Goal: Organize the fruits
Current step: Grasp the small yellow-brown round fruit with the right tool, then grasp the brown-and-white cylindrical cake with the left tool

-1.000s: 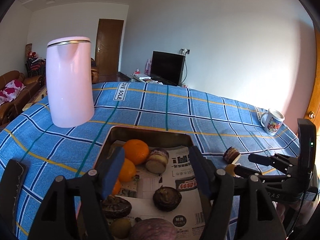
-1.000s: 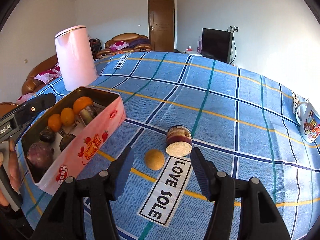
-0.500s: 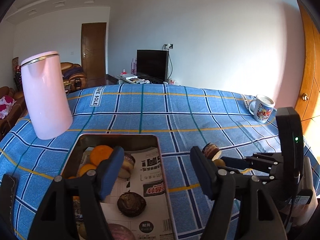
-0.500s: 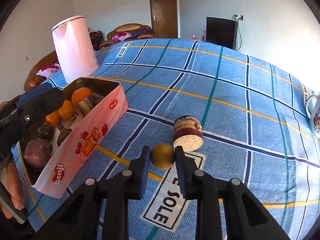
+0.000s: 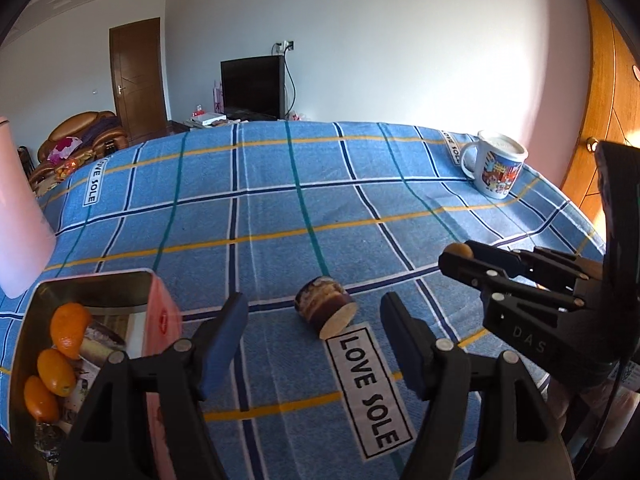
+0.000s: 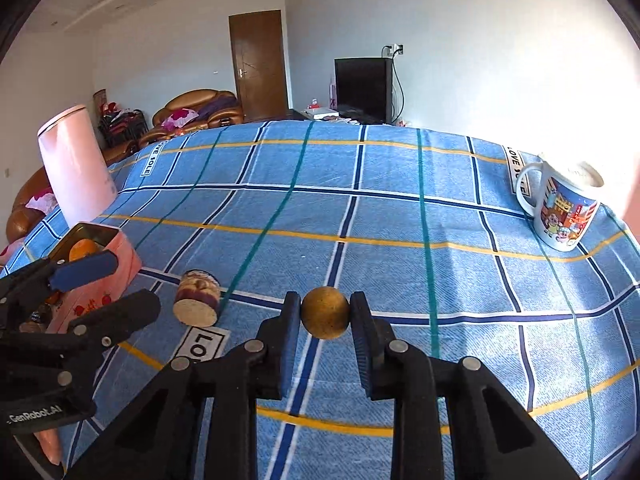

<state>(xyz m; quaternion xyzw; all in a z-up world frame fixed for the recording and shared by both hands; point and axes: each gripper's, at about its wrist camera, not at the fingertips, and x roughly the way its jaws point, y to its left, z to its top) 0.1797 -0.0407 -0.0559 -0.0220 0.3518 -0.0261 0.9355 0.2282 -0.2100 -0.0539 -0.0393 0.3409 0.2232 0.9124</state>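
My right gripper (image 6: 325,312) is shut on a small round brownish-yellow fruit (image 6: 325,312), held above the blue checked cloth. In the left wrist view that fruit (image 5: 464,249) peeps out at the right gripper's tip. A cut purple-skinned piece with a pale face (image 5: 326,310) lies on the cloth beside a "LOVE SOLE" label; my left gripper (image 5: 314,340) stands open just in front of it, nothing between its fingers. The pink tin (image 5: 160,316) at the left holds oranges (image 5: 68,330) and other fruit. The cut piece (image 6: 198,298) and the tin (image 6: 120,248) also show in the right wrist view.
A pink kettle (image 6: 76,164) stands at the far left behind the tin. A printed mug (image 6: 564,208) stands near the table's right edge. Beyond the table are a sofa, a door and a television.
My right gripper closed on the round fruit and lifted it off the cloth. My left gripper swung right from over the tin to in front of the cut piece.
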